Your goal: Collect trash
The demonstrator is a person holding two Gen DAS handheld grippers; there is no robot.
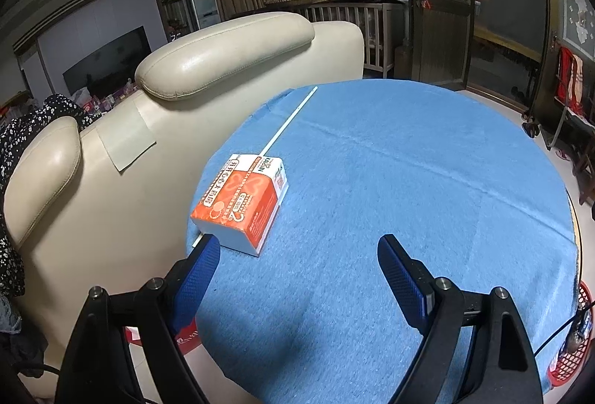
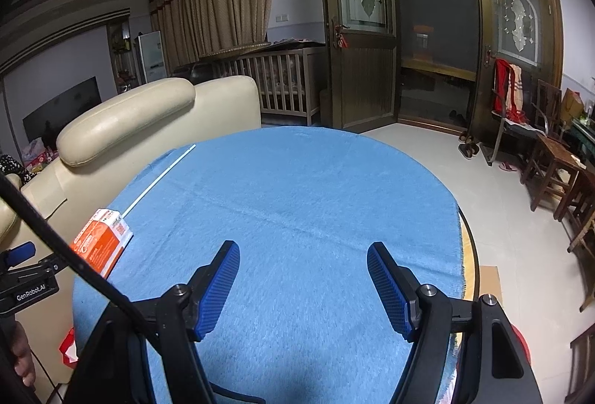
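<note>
An orange and white carton (image 1: 241, 201) lies flat on the blue cloth of the round table (image 1: 409, 180), near its left edge. It also shows in the right wrist view (image 2: 102, 244). A thin white stick (image 1: 288, 121) lies behind it and runs under it. My left gripper (image 1: 297, 257) is open and empty, its left finger just in front of the carton. My right gripper (image 2: 303, 264) is open and empty over the bare middle of the cloth (image 2: 297, 199). The left gripper's body shows at the left edge of the right wrist view (image 2: 22, 277).
A cream leather sofa (image 1: 111, 151) stands against the table's left side. A red basket (image 1: 572, 359) sits low beside the table's right edge. Wooden chairs (image 2: 550, 173) and an open door (image 2: 357, 61) stand beyond the tiled floor.
</note>
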